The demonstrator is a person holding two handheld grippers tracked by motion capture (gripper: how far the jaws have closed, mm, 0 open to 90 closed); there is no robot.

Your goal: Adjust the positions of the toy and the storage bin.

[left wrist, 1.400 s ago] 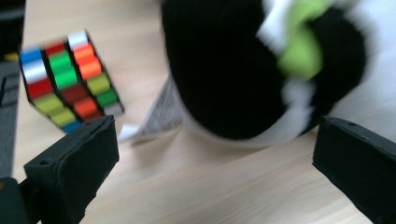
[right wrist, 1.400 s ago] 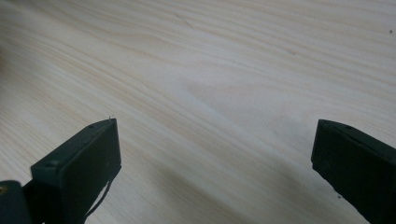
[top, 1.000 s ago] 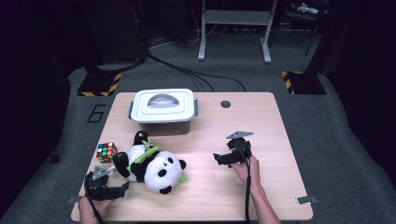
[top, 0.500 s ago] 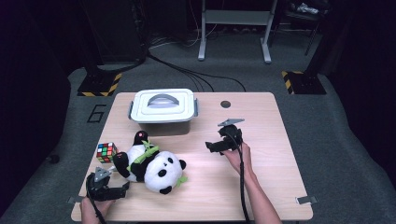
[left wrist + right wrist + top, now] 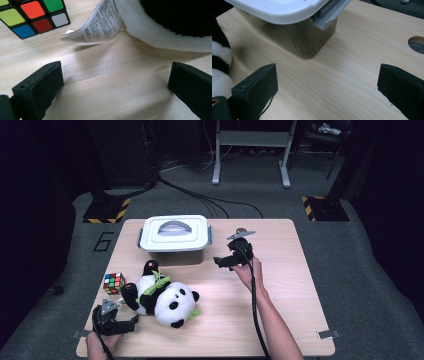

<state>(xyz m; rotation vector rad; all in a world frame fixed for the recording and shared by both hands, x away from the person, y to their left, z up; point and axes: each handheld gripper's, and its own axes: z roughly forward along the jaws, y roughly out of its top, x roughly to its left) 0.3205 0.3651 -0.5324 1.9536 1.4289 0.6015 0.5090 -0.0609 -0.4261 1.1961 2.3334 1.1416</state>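
the right tongs hang wide open and empty just beside the white-lidded box at the desk's far side. the left tongs rest near the front left corner, also wide open and holding nothing, close to the panda plush and the colour cube.

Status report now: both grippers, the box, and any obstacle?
Right gripper open, near box clip. Left gripper open, low beside panda. Lid on. Nothing between right gripper and box.
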